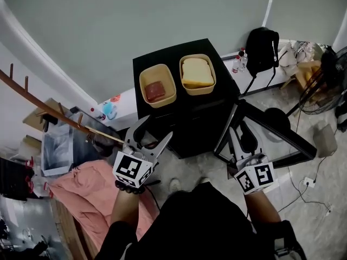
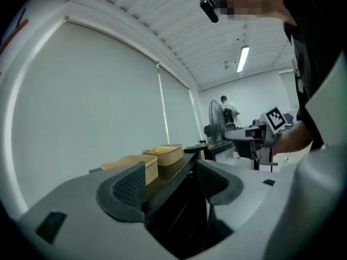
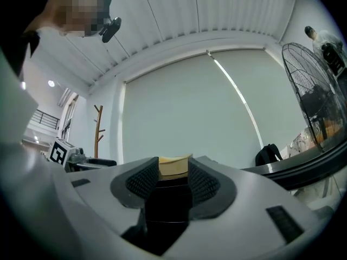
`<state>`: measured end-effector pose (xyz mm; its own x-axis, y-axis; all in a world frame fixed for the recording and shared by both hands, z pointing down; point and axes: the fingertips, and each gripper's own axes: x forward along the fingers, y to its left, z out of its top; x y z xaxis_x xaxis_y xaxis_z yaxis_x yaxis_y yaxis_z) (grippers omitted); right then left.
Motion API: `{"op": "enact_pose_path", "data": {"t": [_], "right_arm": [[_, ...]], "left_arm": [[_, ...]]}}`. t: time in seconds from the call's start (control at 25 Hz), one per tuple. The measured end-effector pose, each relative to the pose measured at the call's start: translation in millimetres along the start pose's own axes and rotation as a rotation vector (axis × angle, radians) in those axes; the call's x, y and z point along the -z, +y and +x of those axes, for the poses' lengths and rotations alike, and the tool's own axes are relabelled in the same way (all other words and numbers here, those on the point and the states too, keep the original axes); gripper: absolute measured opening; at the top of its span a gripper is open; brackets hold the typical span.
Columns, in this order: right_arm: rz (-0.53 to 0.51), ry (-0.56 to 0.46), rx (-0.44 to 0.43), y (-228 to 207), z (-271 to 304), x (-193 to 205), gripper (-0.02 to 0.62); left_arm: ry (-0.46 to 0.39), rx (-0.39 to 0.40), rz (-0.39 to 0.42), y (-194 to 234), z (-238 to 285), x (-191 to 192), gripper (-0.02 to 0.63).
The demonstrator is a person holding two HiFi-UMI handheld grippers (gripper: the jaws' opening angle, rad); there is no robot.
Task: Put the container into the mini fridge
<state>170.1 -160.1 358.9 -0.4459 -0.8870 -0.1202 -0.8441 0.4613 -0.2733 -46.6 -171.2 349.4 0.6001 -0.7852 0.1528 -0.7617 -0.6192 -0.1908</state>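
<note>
Approaching the mini fridge (image 1: 190, 126), the left gripper (image 1: 157, 128) is hanging wide and the right gripper (image 1: 241, 142) half-open, both empty. The left container (image 1: 157, 85) and right container (image 1: 197, 73) are sitting on top. Next probably comes gripping one rim squarely.

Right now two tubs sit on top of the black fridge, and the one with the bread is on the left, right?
Almost. The head view shows the tub with the bread on the right, not the left. The left tub holds something red. Both do sit on top of the black fridge.
</note>
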Motion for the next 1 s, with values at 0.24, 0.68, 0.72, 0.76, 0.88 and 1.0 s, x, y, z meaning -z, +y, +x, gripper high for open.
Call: {"op": "enact_pose_path", "data": {"t": [0.24, 0.68, 0.72, 0.76, 0.88, 1.0], "right_arm": [[0.042, 0.024, -0.016, 17, 11, 8, 0.164], [0.088, 0.03, 0.002, 36, 9, 20, 0.149], [0.101, 0.02, -0.005, 38, 9, 19, 0.146], [0.117, 0.008, -0.014, 40, 8, 18, 0.146], [0.154, -0.003, -0.032, 46, 10, 18, 0.144], [0.165, 0.013, -0.042, 53, 14, 24, 0.143]], "left_arm": [[0.063, 0.126, 0.194, 32, 24, -11, 0.276], [0.244, 0.324, 0.337, 46, 53, 16, 0.168], [0.256, 0.329, 0.348, 47, 54, 18, 0.14], [0.263, 0.33, 0.358, 47, 56, 20, 0.122], [0.27, 0.337, 0.37, 49, 58, 20, 0.071], [0.289, 0.379, 0.368, 48, 58, 21, 0.058]]}}
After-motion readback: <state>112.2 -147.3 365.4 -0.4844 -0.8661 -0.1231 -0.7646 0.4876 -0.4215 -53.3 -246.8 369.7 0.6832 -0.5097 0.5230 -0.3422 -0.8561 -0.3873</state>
